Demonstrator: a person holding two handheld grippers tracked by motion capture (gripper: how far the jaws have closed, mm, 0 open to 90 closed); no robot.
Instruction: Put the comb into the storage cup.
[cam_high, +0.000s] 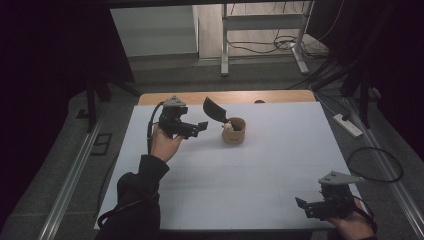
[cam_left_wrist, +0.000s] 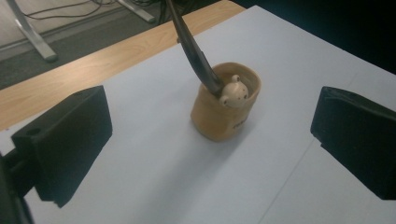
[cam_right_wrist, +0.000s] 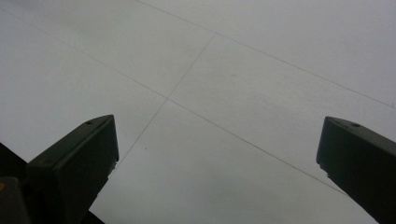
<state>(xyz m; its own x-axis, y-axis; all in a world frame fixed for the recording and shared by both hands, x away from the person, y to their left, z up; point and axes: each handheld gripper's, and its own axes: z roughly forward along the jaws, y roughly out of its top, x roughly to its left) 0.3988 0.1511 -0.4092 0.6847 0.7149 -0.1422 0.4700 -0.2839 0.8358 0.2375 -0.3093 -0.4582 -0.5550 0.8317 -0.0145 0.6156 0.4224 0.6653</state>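
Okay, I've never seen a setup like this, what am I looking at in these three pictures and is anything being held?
A person sits at a white table, holding a hand-held two-jaw gripper in each hand. The high view looks down from above: the left gripper is raised near a tan cup, the right gripper sits low at the near corner. The other two pictures come from cameras riding on the grippers, with black jaws at the sides. The left gripper view faces the cup, which holds a black spoon-like utensil and has a small bear figure at its rim. Both grippers are open, holding nothing.
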